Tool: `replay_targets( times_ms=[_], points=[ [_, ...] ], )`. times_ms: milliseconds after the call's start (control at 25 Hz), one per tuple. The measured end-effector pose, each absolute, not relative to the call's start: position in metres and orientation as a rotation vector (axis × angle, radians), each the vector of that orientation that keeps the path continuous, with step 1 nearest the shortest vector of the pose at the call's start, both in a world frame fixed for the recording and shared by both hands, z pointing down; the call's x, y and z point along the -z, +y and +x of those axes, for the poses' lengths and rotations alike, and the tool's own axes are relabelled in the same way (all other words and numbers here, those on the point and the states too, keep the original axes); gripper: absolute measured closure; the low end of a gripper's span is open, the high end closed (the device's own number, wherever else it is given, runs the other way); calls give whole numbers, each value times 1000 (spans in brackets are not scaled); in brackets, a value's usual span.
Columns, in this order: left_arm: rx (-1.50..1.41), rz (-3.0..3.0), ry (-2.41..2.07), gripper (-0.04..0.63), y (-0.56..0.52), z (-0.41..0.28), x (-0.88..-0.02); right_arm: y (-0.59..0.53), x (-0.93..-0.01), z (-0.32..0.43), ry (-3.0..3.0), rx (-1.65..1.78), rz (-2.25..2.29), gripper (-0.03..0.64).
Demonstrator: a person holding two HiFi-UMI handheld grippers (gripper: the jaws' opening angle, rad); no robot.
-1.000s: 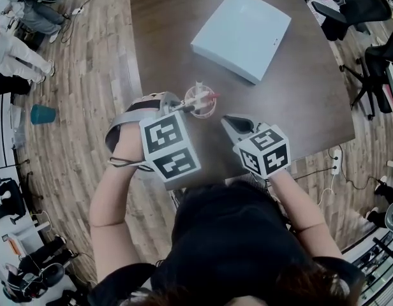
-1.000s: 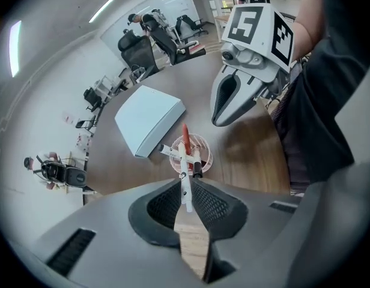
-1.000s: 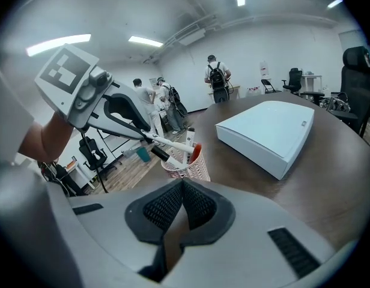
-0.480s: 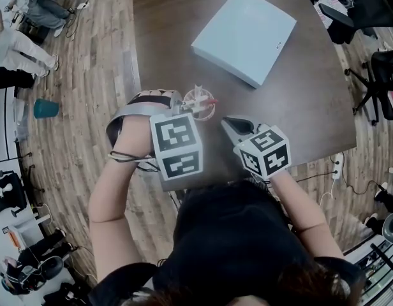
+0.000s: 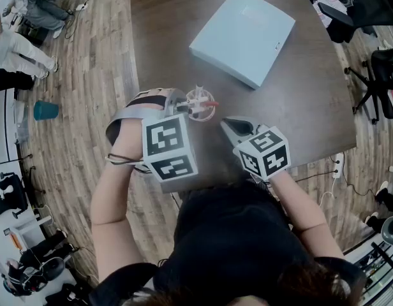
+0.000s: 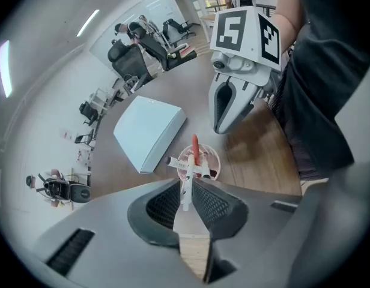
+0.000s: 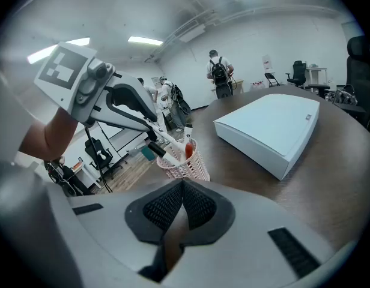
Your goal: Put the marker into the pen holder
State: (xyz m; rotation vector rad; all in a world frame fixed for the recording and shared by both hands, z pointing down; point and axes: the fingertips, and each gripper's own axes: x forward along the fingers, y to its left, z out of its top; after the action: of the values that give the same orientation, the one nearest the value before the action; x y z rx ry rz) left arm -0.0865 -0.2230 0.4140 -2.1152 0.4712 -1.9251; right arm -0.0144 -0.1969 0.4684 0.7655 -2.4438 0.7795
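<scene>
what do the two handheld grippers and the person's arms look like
Both the left gripper and right gripper are grey plastic with black cross-hatched jaw pads. Each carries a white cube with black square markers. The person wears a black short-sleeved top; forearms are bare.

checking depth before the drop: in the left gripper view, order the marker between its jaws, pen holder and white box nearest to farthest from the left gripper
1. white marker: between the left gripper's jaws, which have just been opening
2. pen holder: just past the jaw tips, centre
3. white box: farther back, on the left
</scene>
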Motion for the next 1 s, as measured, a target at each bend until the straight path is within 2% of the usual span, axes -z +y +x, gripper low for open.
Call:
replay_targets(
  times_ms=[600, 1000],
  points=[
    [1543, -2519, 828, 477, -230, -84, -405, -196, -466, -11, -2440, -774, 782, 598],
    [1341, -2702, 1051, 479, -220, -98, -401, -194, -465, -6, -2435, -782, 795, 598]
  ],
)
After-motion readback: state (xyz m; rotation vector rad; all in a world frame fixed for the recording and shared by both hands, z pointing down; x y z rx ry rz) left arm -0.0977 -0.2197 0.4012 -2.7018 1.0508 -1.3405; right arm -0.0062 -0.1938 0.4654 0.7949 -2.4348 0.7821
